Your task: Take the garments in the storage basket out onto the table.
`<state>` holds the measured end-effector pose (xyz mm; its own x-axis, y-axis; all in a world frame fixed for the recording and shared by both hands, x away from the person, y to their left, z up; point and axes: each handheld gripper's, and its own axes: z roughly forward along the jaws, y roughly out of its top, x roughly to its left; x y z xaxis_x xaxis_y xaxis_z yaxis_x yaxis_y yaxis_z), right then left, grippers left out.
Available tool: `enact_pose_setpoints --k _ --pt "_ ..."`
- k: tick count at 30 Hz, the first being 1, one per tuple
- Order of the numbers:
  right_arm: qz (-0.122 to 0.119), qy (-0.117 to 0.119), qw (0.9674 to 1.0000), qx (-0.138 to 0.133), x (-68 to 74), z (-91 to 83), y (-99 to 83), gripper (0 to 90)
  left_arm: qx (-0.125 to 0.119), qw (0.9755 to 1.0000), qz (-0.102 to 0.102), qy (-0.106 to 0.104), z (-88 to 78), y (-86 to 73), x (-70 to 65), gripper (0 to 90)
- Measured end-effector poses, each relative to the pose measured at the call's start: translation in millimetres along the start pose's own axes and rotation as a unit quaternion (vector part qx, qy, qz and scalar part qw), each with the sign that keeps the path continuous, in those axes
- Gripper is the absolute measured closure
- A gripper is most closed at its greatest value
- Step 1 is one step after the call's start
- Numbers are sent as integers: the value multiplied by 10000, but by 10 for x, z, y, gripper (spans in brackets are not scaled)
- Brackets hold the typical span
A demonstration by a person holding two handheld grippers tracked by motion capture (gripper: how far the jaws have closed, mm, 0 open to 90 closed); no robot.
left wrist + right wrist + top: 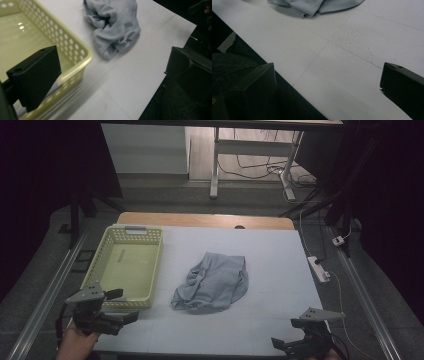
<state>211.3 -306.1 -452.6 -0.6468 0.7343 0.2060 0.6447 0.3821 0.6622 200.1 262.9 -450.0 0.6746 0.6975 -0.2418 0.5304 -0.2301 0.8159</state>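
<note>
Both my claws hang spread and empty at the table's near edge, left gripper [112, 307] by the basket [150, 236], right gripper [292, 340] perhaps slightly farther from the crumpled grey cloth [212, 282] lying mid-table, ahead between them.

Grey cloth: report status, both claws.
Left claw open at basket corner. Right claw open at near edge. Grey cloth crumpled mid-table, untouched. Path clear.

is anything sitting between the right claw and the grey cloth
Nothing visible. Bare white table lies between the open right claw at the near edge and the crumpled grey cloth. The yellow basket sits off to the cloth's left, out of that path.
</note>
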Motion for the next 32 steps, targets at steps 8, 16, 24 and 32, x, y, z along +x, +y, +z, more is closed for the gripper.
enact_pose_setpoints --k 8,16,24,32 --pt "13 -23 10000 14 0 4 2 3 -192 9992 -311 173 -271 -244 70 0" --pt "17 -40 10000 22 3 6 3 0 -266 9973 -606 307 -435 -477 123 0" --pt "21 -81 10000 33 8 7 4 0 -41 9963 -716 476 -485 -596 139 0" --pt "-3 -103 9999 60 9 14 3 0 334 9958 -677 522 -455 -593 110 0"
